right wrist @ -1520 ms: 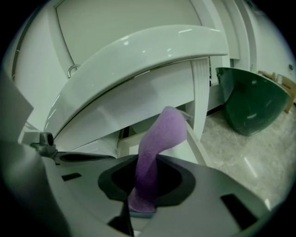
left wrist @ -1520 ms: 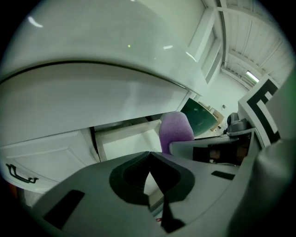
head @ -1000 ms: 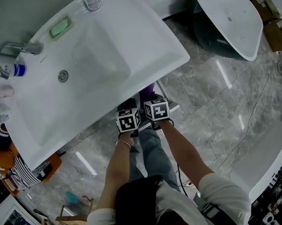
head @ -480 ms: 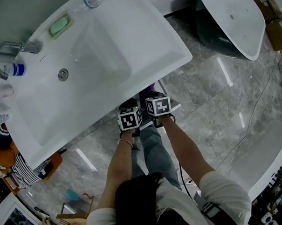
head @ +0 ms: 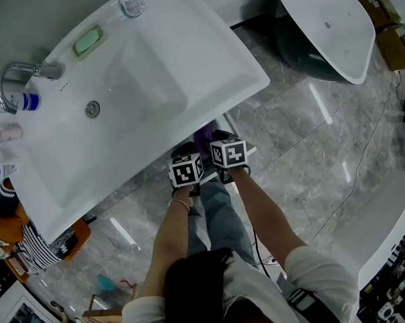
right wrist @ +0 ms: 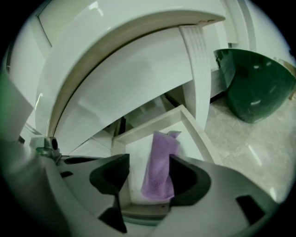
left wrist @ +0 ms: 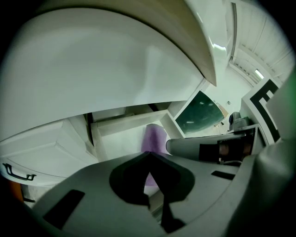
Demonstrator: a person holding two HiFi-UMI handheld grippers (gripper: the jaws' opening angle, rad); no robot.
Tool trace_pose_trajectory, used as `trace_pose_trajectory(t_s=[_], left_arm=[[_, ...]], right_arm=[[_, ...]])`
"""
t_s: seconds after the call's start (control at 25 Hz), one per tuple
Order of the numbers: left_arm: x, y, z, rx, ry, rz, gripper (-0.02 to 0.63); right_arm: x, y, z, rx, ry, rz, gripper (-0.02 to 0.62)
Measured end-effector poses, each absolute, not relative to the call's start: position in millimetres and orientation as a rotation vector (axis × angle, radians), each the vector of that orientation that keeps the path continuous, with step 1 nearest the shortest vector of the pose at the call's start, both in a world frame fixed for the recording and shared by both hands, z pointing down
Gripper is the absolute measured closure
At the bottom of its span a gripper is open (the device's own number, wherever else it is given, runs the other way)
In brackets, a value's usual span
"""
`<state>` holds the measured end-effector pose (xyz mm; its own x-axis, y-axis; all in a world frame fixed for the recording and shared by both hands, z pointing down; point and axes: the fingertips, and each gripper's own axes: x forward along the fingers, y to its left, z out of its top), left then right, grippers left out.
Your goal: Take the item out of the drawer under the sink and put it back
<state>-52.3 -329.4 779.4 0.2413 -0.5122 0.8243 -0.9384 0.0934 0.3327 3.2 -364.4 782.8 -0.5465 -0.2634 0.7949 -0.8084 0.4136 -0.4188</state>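
White short sleeves (head: pixel 313 270); blue jeans (head: pixel 218 217); dark hair (head: pixel 194 285); thin bracelet (head: pixel 178 205) on the left wrist; grey left tongs (left wrist: pixel 149 156) and right tongs (right wrist: pixel 149 178) with black pads (right wrist: pixel 187 178), each bearing a white cube (head: pixel 185 171) of black square markers; the right one's jaws are opening, purple cloth (right wrist: pixel 159 162) showing between them.

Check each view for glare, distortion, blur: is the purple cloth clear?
Head view: sharp, floor glare; sink hides most of the purple cloth. Left gripper view: fisheye, dim; shut left gripper blurs across it. Right gripper view: fisheye; cloth clear between the opening jaws of the right gripper.
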Motion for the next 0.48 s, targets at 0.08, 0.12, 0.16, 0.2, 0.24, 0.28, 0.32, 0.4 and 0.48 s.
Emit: trace_pose_trajectory(t_s=[0.08, 0.12, 0.16, 0.2, 0.24, 0.28, 0.32, 0.4, 0.48], left_arm=[[-51, -328, 773, 1.566, -1.402, 0.552, 0.603], [-51, -327, 770, 1.572, -1.402, 0.547, 0.603], [-51, -326, 766, 1.578, -1.403, 0.541, 0.603], [-51, -326, 762, 1.584, -1.405, 0.534, 0.603], [-51, -325, 757, 1.59, -1.407, 0.526, 0.603], [-51, -324, 752, 1.597, -1.409, 0.518, 0.603], [-52, -324, 747, 1.605, -1.411, 0.51, 0.603], [-51, -322, 735, 1.628, -1.413, 0.493, 0.603], [-49, -321, 721, 1.654, -1.42, 0.476, 0.603]], right_arm=[[5, -365, 775, 0.923, -2.039, 1.084, 0.333], [6, -364, 771, 0.926, -2.045, 1.079, 0.333], [7, -363, 766, 0.928, -2.052, 1.072, 0.333], [7, -362, 761, 0.933, -2.058, 1.064, 0.333], [8, -361, 755, 0.94, -2.065, 1.057, 0.333], [9, -360, 749, 0.948, -2.071, 1.051, 0.333], [9, -358, 743, 0.957, -2.076, 1.046, 0.333], [11, -354, 731, 0.969, -2.088, 1.038, 0.333], [14, -350, 718, 0.982, -2.101, 1.027, 0.333]])
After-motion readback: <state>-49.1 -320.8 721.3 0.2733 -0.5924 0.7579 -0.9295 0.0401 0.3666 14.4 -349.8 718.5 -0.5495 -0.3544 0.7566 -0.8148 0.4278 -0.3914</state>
